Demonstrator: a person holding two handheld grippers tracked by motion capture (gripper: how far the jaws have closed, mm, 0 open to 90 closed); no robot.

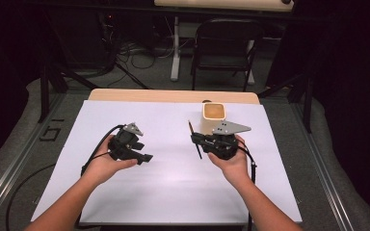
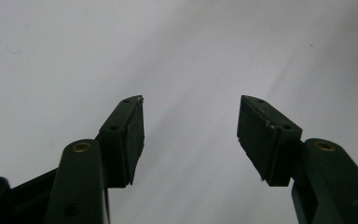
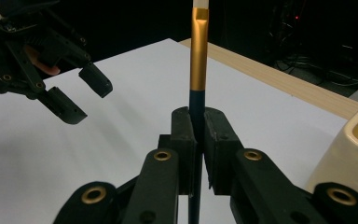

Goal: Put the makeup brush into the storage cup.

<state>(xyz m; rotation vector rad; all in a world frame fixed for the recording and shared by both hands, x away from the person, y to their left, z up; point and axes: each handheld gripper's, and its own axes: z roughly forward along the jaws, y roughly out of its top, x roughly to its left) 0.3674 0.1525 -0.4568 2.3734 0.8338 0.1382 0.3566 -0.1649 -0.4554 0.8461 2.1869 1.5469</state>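
Right gripper (image 3: 196, 140): clamped on the pencil (image 3: 198, 56) low on its dark shaft — gold band and tip free above the pads, likely for clean aiming.
Pencil place: in the high view, at 9 o'clock of the right hand, over the white sheet (image 1: 173, 187).
Cup (image 1: 214, 117): at 12 o'clock of that hand, mouth up, near — probably the drop target.
Left gripper (image 1: 143, 157): jaws apart, nothing between, hovering over the table (image 1: 125, 94) — ready to assist.

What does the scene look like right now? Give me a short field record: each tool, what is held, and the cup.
left tool: open, nothing between its jaws, above the white sheet
right tool: shut on the pencil
pencil: dark shaft, gold band, pale tip; clamped on its dark part
cup: cream, upright, opening up, on the sheet beyond the right tool
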